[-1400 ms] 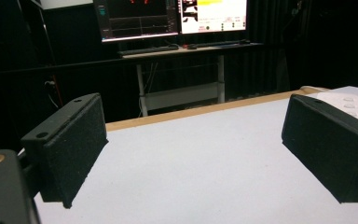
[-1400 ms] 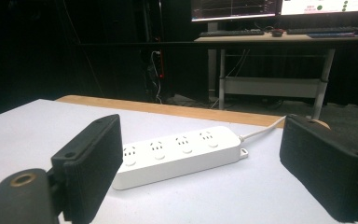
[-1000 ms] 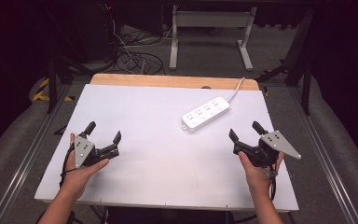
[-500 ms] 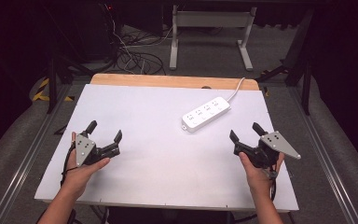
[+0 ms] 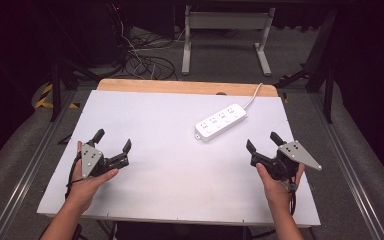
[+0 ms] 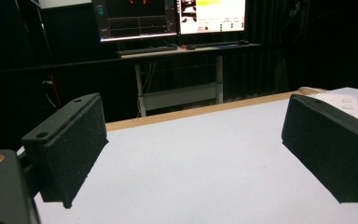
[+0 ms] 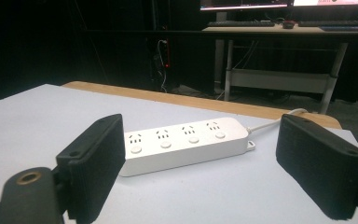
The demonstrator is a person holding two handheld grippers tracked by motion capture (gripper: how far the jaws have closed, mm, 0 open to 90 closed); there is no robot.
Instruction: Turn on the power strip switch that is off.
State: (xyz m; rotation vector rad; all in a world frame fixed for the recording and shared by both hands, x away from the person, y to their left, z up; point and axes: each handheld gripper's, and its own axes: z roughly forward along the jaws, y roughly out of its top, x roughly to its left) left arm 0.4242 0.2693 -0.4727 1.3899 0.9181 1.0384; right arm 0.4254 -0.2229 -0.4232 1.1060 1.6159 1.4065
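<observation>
Approach step, I judge: the wide-open right gripper (image 5: 263,141) sits near the power strip (image 5: 221,121), the left gripper (image 5: 112,141), also wide, well apart from it; next, reach forward

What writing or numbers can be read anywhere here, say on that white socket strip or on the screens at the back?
None can be read.
Power strip: sockets and round buttons, no legible print.
Monitors: windows with text, too small and blurred to read.
Left claw and right claw: no labels visible.
</observation>
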